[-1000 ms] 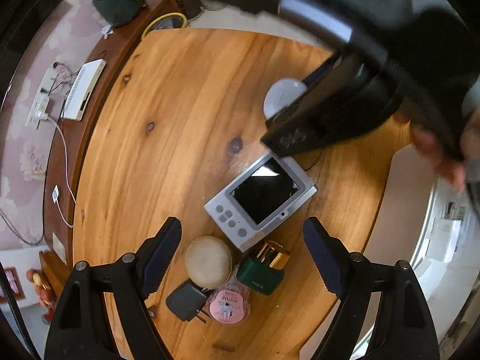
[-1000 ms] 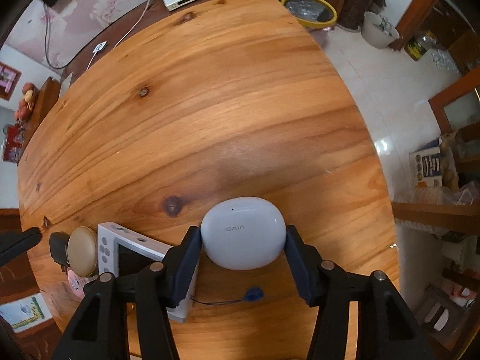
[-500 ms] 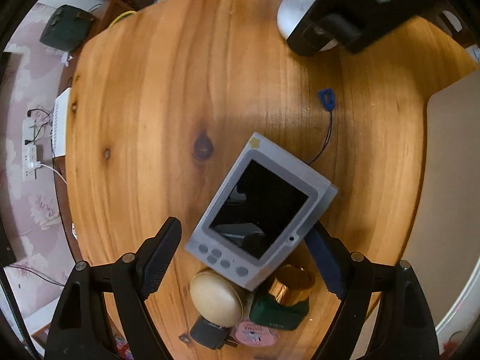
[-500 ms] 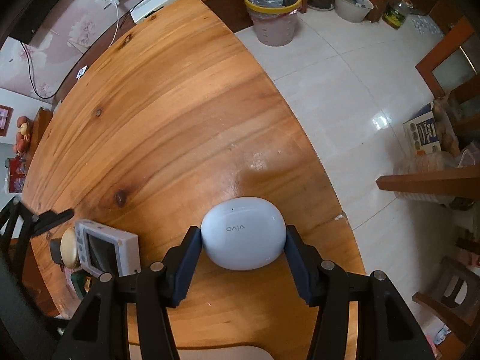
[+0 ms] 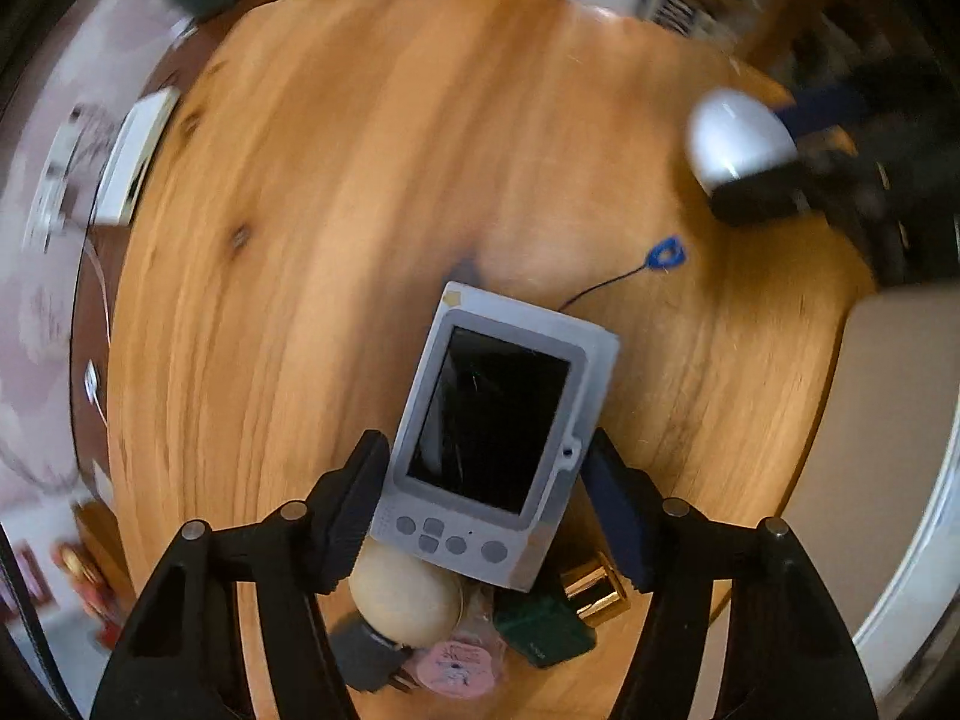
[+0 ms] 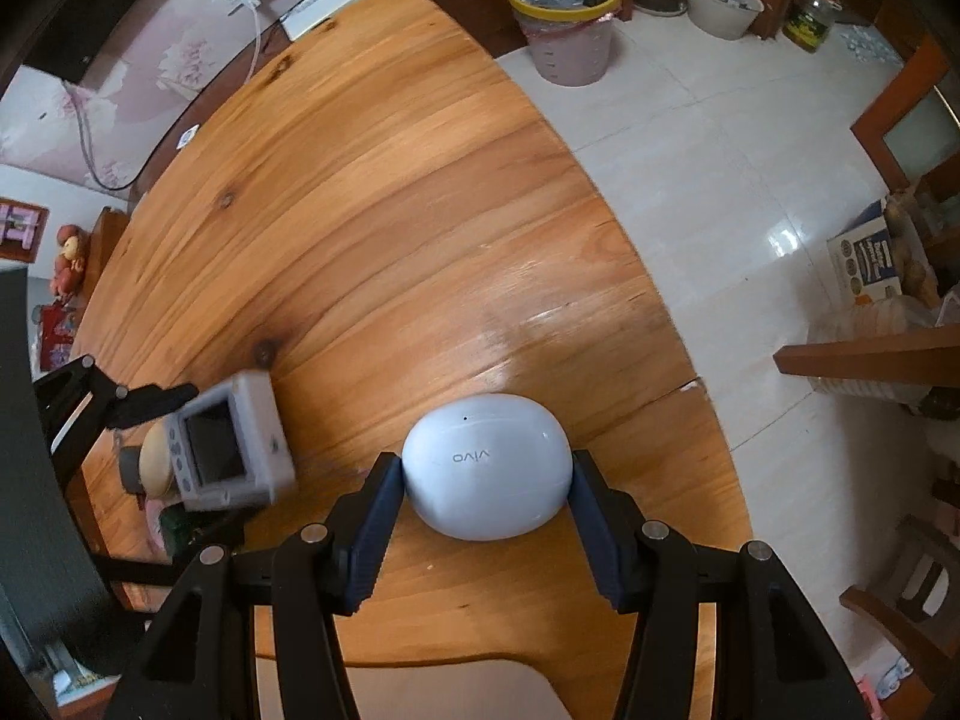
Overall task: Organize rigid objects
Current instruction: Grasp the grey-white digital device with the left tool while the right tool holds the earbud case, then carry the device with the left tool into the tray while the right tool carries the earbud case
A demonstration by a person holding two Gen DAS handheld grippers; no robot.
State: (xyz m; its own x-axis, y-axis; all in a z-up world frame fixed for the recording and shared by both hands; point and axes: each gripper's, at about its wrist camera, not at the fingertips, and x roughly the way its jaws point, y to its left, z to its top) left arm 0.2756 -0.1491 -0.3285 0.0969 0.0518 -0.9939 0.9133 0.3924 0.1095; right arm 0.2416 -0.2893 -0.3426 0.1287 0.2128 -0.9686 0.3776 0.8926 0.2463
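Pinching a white vivo earbud case (image 6: 486, 465) between their blue pads, the right tongs (image 6: 483, 516) hold it at the near right part of the round wooden bench (image 6: 372, 228), close to the edge above the tiled floor (image 6: 720, 138). Left of it, the left tongs (image 5: 483, 501) have closed on the lower sides of a grey handheld device with a dark screen (image 5: 495, 429), one finger against each side; the device tilts up off the wood, its button row nearest the tongs. A thin black cord with a blue tag (image 5: 665, 253) trails from its top corner across the bench. Under and just behind the device sits a small cluster: a beige round object (image 5: 402, 597), a dark plug adapter (image 5: 366, 654), a pink round item (image 5: 456, 666) and a green bottle with a gold cap (image 5: 558, 621). Beyond the bench stands a yellow-rimmed bin (image 6: 564, 24).
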